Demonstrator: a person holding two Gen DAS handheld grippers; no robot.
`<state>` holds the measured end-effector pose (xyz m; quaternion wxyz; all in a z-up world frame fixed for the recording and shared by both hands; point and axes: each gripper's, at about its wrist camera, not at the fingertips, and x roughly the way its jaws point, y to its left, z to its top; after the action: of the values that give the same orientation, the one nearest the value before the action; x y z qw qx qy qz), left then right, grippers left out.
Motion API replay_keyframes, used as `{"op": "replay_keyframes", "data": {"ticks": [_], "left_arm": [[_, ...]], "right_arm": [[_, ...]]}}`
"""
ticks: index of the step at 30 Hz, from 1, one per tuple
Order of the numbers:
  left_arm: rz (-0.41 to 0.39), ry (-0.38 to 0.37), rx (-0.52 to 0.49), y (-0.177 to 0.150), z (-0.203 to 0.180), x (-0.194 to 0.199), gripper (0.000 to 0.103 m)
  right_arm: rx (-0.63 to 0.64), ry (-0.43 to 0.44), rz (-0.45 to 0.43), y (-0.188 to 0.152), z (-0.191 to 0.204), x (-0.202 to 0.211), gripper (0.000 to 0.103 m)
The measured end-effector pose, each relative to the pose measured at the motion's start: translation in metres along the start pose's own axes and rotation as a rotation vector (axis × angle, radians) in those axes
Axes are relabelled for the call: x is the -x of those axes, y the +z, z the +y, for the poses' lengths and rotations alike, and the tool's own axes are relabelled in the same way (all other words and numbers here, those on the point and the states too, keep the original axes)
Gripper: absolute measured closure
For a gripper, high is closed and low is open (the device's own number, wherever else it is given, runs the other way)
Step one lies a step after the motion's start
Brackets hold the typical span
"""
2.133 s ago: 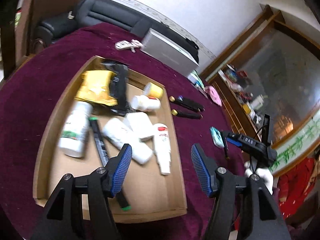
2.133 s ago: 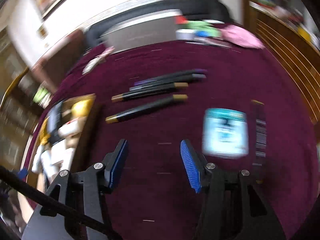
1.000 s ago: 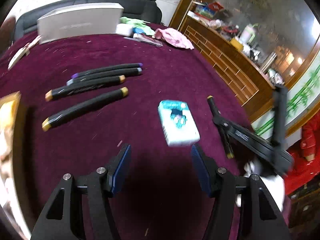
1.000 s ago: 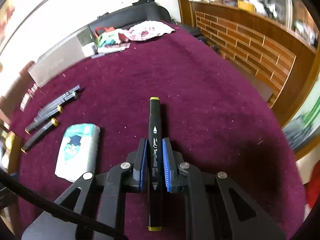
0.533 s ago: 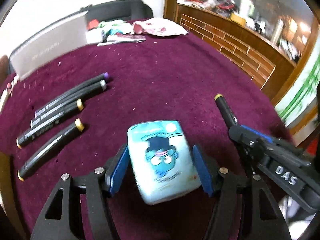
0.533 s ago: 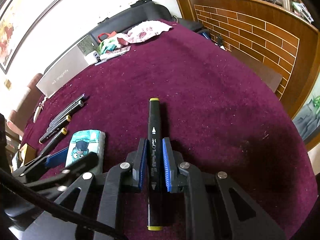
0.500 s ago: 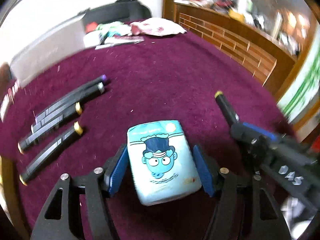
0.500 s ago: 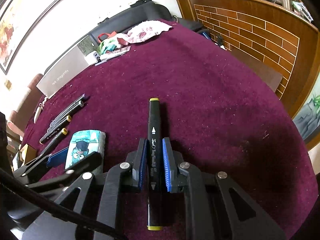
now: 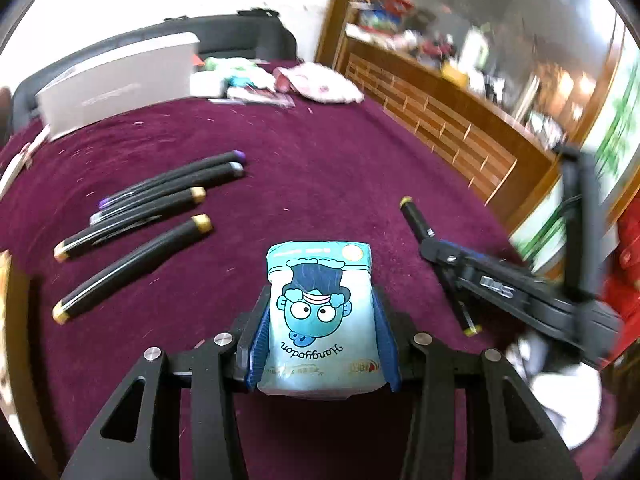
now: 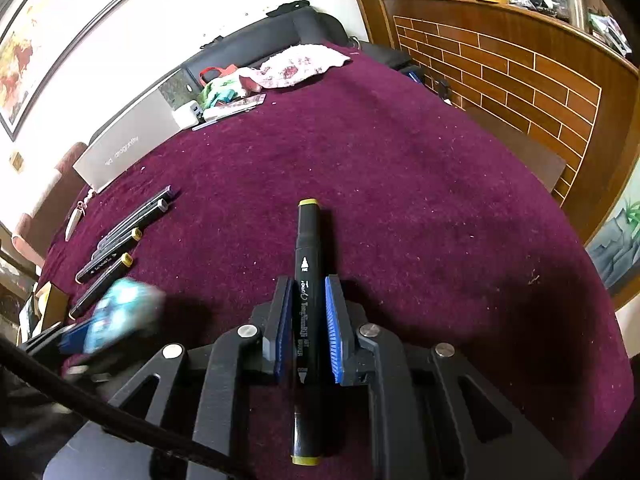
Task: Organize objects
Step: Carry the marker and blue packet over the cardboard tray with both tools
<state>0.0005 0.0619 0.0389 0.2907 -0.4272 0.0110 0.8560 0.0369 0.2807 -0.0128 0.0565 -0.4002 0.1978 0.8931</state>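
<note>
My left gripper is shut on a teal tissue pack with a blue cartoon face, held just above the maroon tablecloth. The pack shows blurred in the right wrist view. My right gripper is shut on a black marker with yellow ends, lengthwise between the pads. The right gripper also shows in the left wrist view at the right, with the marker sticking out. Several black markers lie in a row to the left, also in the right wrist view.
A grey flat box stands at the table's far edge beside a pink cloth and small clutter. A cardboard tray edge shows at far left. A wooden brick-pattern counter borders the table on the right.
My left gripper swung from the tray to the tissue pack, closed on it and lifted it. My right gripper took the yellow-ended marker about a second ago and has held still since.
</note>
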Motion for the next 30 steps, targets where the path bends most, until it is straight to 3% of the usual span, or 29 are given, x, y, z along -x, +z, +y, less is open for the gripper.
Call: {"op": "replay_keyframes", "data": {"ticks": [6,11,17,24,30], "left_arm": [[-0.12,-0.006,0.1,-0.036,0.055,0.087,0.063],[-0.212,0.126,0.199,-0.077,0.125,0.164,0.063],[-0.278,0.275,0.333,-0.132,0.19,0.23,0.063],[-0.252,0.35,0.412,-0.165,0.224,0.231,0.063],[-0.191,0.339,0.413,-0.181,0.231,0.215,0.062]], "right_arm": [[0.001,0.015,-0.009,0.001,0.001,0.001,0.09],[0.019,0.103,-0.017,-0.001,0.015,0.012,0.09],[0.023,0.291,0.034,-0.014,0.057,0.039,0.09],[0.138,0.466,0.105,-0.03,0.149,0.066,0.09],[0.251,0.591,0.251,-0.071,0.229,0.062,0.089]]}}
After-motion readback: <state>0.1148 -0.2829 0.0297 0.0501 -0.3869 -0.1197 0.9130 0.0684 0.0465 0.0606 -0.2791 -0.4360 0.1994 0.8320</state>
